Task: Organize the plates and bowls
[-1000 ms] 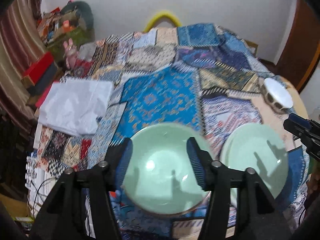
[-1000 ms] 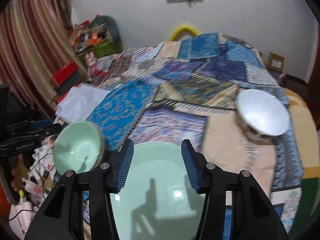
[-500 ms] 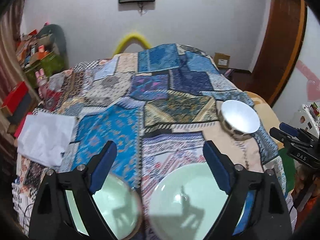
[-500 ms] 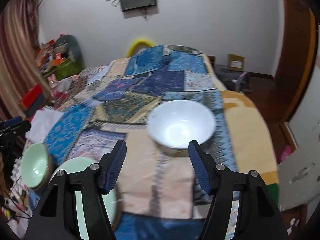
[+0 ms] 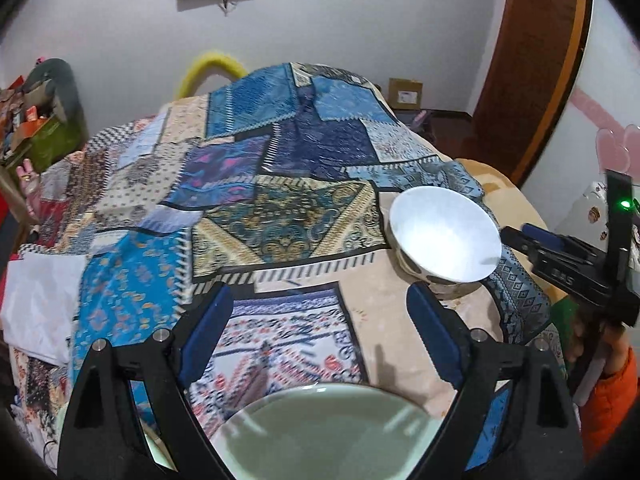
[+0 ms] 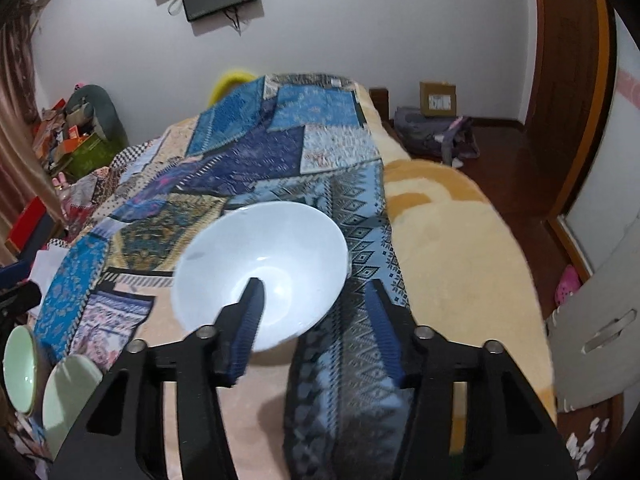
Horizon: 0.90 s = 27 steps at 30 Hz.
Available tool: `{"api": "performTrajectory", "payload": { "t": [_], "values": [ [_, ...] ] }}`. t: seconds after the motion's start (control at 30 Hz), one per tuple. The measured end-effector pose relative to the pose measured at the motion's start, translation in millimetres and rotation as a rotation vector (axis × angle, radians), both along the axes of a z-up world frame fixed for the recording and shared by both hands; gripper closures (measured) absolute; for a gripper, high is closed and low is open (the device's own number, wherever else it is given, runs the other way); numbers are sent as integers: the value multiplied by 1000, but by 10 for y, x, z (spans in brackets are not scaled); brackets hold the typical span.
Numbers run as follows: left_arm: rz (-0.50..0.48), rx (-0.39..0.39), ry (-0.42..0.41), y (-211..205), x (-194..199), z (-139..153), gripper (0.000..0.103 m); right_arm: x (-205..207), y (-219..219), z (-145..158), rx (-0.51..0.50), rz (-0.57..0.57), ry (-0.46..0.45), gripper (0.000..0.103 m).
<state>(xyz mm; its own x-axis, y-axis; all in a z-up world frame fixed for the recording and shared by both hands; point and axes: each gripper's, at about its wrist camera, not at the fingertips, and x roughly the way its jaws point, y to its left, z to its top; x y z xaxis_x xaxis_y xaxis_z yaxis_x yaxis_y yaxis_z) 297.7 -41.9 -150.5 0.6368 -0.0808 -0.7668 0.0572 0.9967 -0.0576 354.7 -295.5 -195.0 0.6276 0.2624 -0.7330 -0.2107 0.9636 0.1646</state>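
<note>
A white bowl [image 6: 264, 264] sits on the patchwork bed cover [image 6: 336, 360], right of the middle. My right gripper [image 6: 311, 285] straddles its near right wall, one finger [image 6: 248, 320] over the inside and the other outside. Its jaws are closing, and the pads do not press on the rim. In the left wrist view the white bowl [image 5: 444, 236] lies ahead to the right, with the right gripper [image 5: 568, 268] beside it. My left gripper [image 5: 320, 332] stands wide open and empty above a pale green plate [image 5: 332, 432]. A green bowl [image 6: 18, 372] and the green plate [image 6: 68, 396] sit at the bed's near left.
A folded white cloth [image 5: 40, 308] lies at the bed's left edge, with clutter and boxes [image 5: 36, 120] beyond it. The bed drops off at the right to a dark wooden floor [image 6: 512, 184] with a bag and a cardboard box [image 6: 438, 100]. An orange sleeve [image 5: 608, 400] holds the right gripper.
Both views have swung right, from the green dishes to the white bowl. My left jaws opened wide off the green bowl. My right gripper came up to the white bowl and narrowed.
</note>
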Motion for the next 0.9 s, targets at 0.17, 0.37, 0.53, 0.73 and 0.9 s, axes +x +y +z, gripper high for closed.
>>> {"api": "performTrajectory", "payload": {
  "t": [0.17, 0.37, 0.53, 0.73, 0.9],
  "values": [
    [-38, 3, 22, -123, 172, -179, 14, 225, -54, -181, 10, -1, 60, 73],
    [-71, -14, 64, -198, 349, -310, 25, 392, -3, -314, 8, 46, 110, 88],
    [-66, -52, 96, -212, 448, -369, 29, 346, 80, -331, -2, 90, 107, 89],
    [-58, -64, 126, -237, 538, -450, 32, 180, 266, -290, -1, 193, 104, 89],
    [-54, -37, 171, -252, 578, -585, 38, -4, 440, -274, -7, 277, 96, 89]
  ]
}}
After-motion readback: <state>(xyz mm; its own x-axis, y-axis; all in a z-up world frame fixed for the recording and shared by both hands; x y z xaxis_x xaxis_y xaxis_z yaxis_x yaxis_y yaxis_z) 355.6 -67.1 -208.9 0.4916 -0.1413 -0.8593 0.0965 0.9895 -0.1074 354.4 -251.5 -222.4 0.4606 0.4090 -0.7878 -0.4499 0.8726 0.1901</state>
